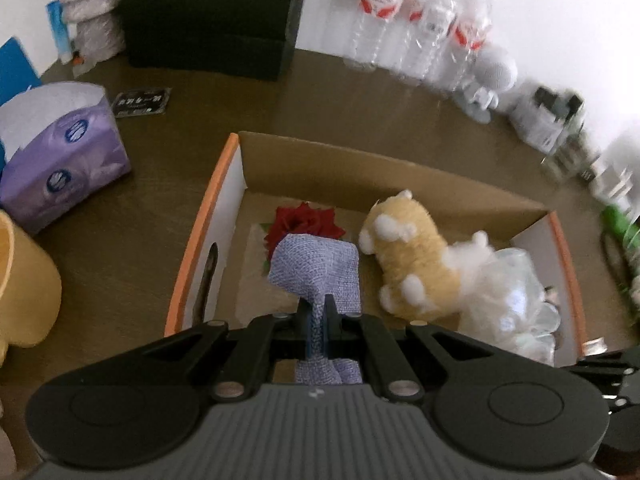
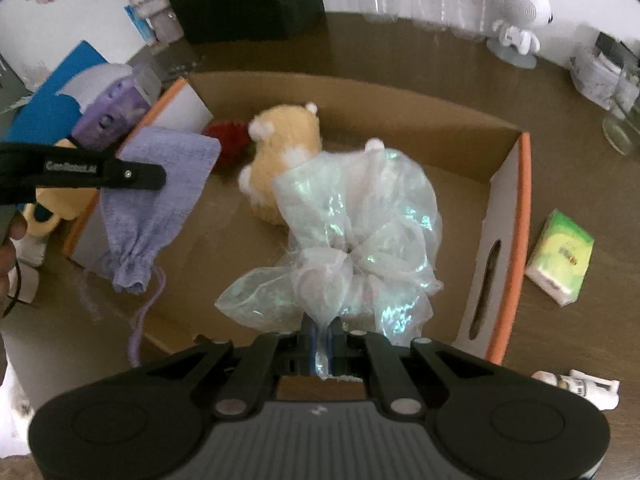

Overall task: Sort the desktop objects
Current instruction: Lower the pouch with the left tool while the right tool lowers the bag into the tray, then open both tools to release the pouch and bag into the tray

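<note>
At the far left of the left wrist view we see a yellow cup [image 1: 24,288] and, behind it, a purple tissue pack [image 1: 64,156] on the brown table [image 1: 132,216]; a small black sachet [image 1: 142,102] lies beyond it, near a dark box [image 1: 212,16] against the wall. In the middle stands the carton [image 1: 208,216] with its orange rim; inside it, by the left wall, lies a red rose [image 1: 306,220]; the left gripper [image 1: 319,312] is clenched on a lilac pouch [image 1: 316,264], which hangs over the carton and covers part of the rose. To the right of the pouch a plush toy [image 1: 412,256] lies on the carton floor, touching a sheer white bow [image 1: 516,296] further right; along the wall behind stand wrapped water bottles [image 1: 420,28] and a white figurine [image 1: 492,76].

In the right wrist view we find, at the left, a hand [image 2: 10,236] behind the left gripper's arm; the pouch [image 2: 160,200] dangles over the carton's left wall, its cord trailing down; the rose [image 2: 228,140] and the toy [image 2: 284,140] sit at the back of the carton [image 2: 516,216]. The right gripper [image 2: 323,336] is clamped on the bow [image 2: 360,224], which hangs above the carton floor just in front of the toy; right of the carton, on the table [image 2: 568,184], lie a green tissue packet [image 2: 560,258] and a small white bottle [image 2: 580,388]; a glass jar [image 2: 624,120] stands near the far edge.
</note>
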Action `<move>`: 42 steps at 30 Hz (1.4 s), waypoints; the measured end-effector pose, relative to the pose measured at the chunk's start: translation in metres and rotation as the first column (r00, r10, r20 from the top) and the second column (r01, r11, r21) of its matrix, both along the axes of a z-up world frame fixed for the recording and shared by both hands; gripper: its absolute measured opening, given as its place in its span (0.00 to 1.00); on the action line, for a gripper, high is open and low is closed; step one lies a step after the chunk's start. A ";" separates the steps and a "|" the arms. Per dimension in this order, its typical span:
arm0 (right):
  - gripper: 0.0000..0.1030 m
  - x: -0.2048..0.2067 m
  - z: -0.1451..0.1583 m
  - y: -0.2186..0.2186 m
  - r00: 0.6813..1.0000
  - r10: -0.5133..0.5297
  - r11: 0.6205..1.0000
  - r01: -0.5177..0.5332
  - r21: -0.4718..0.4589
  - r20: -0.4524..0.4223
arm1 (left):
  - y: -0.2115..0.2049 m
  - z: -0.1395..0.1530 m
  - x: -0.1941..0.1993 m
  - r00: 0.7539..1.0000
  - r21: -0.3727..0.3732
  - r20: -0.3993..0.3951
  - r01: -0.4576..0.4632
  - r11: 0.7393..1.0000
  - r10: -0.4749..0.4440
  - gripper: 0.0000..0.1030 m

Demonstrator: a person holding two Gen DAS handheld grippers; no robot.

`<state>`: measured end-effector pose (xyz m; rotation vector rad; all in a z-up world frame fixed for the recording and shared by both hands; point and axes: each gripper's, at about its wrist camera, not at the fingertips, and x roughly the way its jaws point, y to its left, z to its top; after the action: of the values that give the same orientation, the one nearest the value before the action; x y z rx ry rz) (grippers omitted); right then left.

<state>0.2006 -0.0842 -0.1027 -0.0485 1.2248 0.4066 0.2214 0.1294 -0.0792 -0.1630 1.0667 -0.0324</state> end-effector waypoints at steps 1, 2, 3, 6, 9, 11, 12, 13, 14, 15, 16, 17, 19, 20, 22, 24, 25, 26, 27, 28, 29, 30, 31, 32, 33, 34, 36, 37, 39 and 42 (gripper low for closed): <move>0.04 0.001 -0.005 0.001 1.000 -0.007 1.000 0.007 -0.005 -0.012 | -0.002 -0.005 0.002 1.000 0.015 -0.005 0.005 1.000 -0.005 0.05; 0.04 0.003 -0.010 0.001 1.000 -0.014 1.000 0.014 -0.008 -0.025 | -0.003 -0.011 0.005 1.000 0.021 -0.018 0.004 1.000 -0.003 0.05; 0.04 0.005 -0.015 0.001 0.999 -0.025 1.000 0.024 -0.009 -0.037 | -0.004 -0.017 0.008 0.999 0.026 -0.034 0.000 1.000 0.001 0.05; 0.04 0.007 -0.025 -0.001 0.998 -0.042 0.999 0.042 -0.014 -0.053 | -0.006 -0.030 0.012 0.998 0.044 -0.069 -0.007 0.999 0.010 0.05; 0.04 0.007 -0.030 -0.003 0.997 -0.048 0.999 0.047 -0.015 -0.056 | -0.008 -0.037 0.014 0.997 0.058 -0.080 0.000 0.998 0.005 0.05; 0.05 0.006 -0.031 -0.005 0.997 -0.054 0.999 0.054 -0.006 -0.058 | -0.009 -0.036 0.014 0.997 0.056 -0.081 0.000 0.998 0.004 0.06; 0.06 0.006 -0.031 -0.006 0.997 -0.055 0.998 0.055 0.002 -0.057 | -0.009 -0.036 0.015 0.997 0.055 -0.081 0.000 0.999 0.004 0.06; 0.07 0.006 -0.032 -0.007 0.997 -0.056 0.998 0.057 0.011 -0.057 | -0.009 -0.036 0.015 0.997 0.054 -0.081 0.001 0.999 0.004 0.06; 0.12 0.006 -0.031 -0.007 0.997 -0.058 0.998 0.059 0.020 -0.055 | -0.009 -0.035 0.015 0.997 0.053 -0.081 0.001 0.999 0.003 0.09; 0.15 0.006 -0.030 -0.008 0.997 -0.059 0.998 0.060 0.030 -0.051 | -0.010 -0.034 0.015 0.997 0.050 -0.074 0.003 0.999 0.001 0.20; 0.16 0.006 -0.028 -0.010 0.997 -0.060 0.997 0.062 0.035 -0.044 | -0.010 -0.032 0.015 0.998 0.047 -0.067 0.005 0.999 -0.002 0.29; 0.22 0.006 -0.026 -0.011 0.997 -0.061 0.997 0.063 0.039 -0.038 | -0.011 -0.028 0.014 0.999 0.052 -0.051 0.010 0.999 -0.007 0.45; 0.40 0.006 -0.022 -0.014 0.998 -0.063 0.997 0.065 0.049 -0.026 | -0.012 -0.022 0.013 1.000 0.071 -0.028 0.016 0.997 -0.014 0.56; 0.46 0.005 -0.019 -0.015 0.998 -0.062 0.996 0.063 0.061 -0.022 | -0.013 -0.018 0.012 1.000 0.085 -0.022 0.015 0.996 -0.014 0.64; 0.54 0.003 -0.012 -0.016 0.998 -0.054 0.995 0.054 0.078 -0.014 | -0.011 -0.012 0.010 1.000 0.092 -0.007 0.009 0.996 -0.008 0.75; 0.63 -0.001 -0.006 -0.015 0.999 -0.046 0.996 0.046 0.080 -0.001 | -0.009 -0.005 0.007 1.000 0.089 0.007 -0.004 0.996 0.003 0.78; 0.67 -0.003 -0.003 -0.014 0.999 -0.044 0.996 0.044 0.078 0.008 | -0.007 -0.001 0.005 1.000 0.081 0.012 -0.011 0.997 0.010 0.79; 0.73 -0.005 0.001 -0.014 0.999 -0.043 0.996 0.041 0.078 0.017 | -0.005 0.003 0.003 1.000 0.077 0.016 -0.019 0.997 0.018 0.83; 0.73 -0.008 0.006 -0.013 0.999 -0.042 0.996 0.039 0.084 0.027 | -0.003 0.008 0.000 0.999 0.073 0.020 -0.027 0.997 0.025 0.86; 0.73 -0.010 0.011 -0.014 0.998 -0.043 0.995 0.039 0.091 0.035 | -0.002 0.013 -0.003 0.999 0.068 0.030 -0.030 0.997 0.028 0.87; 0.74 -0.013 0.016 -0.015 0.998 -0.046 0.995 0.042 0.096 0.043 | -0.001 0.019 -0.007 0.999 0.063 0.041 -0.028 0.998 0.026 0.91; 0.75 -0.016 0.022 -0.016 0.997 -0.050 0.994 0.045 0.101 0.054 | 0.000 0.024 -0.013 0.998 0.061 0.052 -0.022 0.998 0.019 0.98; 0.75 -0.019 0.029 -0.018 0.996 -0.055 0.993 0.048 0.106 0.065 | 0.001 0.030 -0.018 0.998 0.059 0.064 -0.015 0.998 0.011 1.00; 0.78 -0.025 0.036 -0.021 0.995 -0.063 0.992 0.054 0.110 0.078 | 0.001 0.035 -0.023 0.997 0.058 0.076 -0.009 0.998 0.004 1.00; 0.80 -0.031 0.043 -0.024 0.993 -0.071 0.992 0.060 0.115 0.091 | 0.002 0.041 -0.028 0.996 0.056 0.087 -0.002 0.998 -0.002 1.00; 0.81 -0.037 0.050 -0.027 0.992 -0.078 0.991 0.065 0.120 0.103 | 0.001 0.044 -0.033 0.996 0.054 0.090 0.002 0.999 -0.007 1.00; 0.85 -0.049 0.065 -0.032 0.990 -0.083 0.989 0.068 0.132 0.114 | 0.002 0.052 -0.044 0.995 0.042 0.095 0.009 0.999 -0.013 1.00; 0.85 -0.055 0.072 -0.035 0.989 -0.084 0.988 0.068 0.138 0.117 | 0.003 0.056 -0.050 0.995 0.036 0.097 0.013 0.999 -0.016 1.00; 0.86 -0.065 0.084 -0.041 0.989 -0.093 0.985 0.074 0.158 0.115 | 0.003 0.064 -0.061 0.994 0.017 0.103 0.019 1.000 -0.021 1.00; 0.95 -0.080 0.100 -0.048 0.988 -0.107 0.978 0.084 0.190 0.115 | 0.002 0.074 -0.077 0.994 -0.011 0.108 0.028 1.000 -0.027 1.00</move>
<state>0.1211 -0.1326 -0.0029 0.1425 1.0572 0.4253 0.1443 0.1310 -0.0047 -0.1559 0.9608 -0.0718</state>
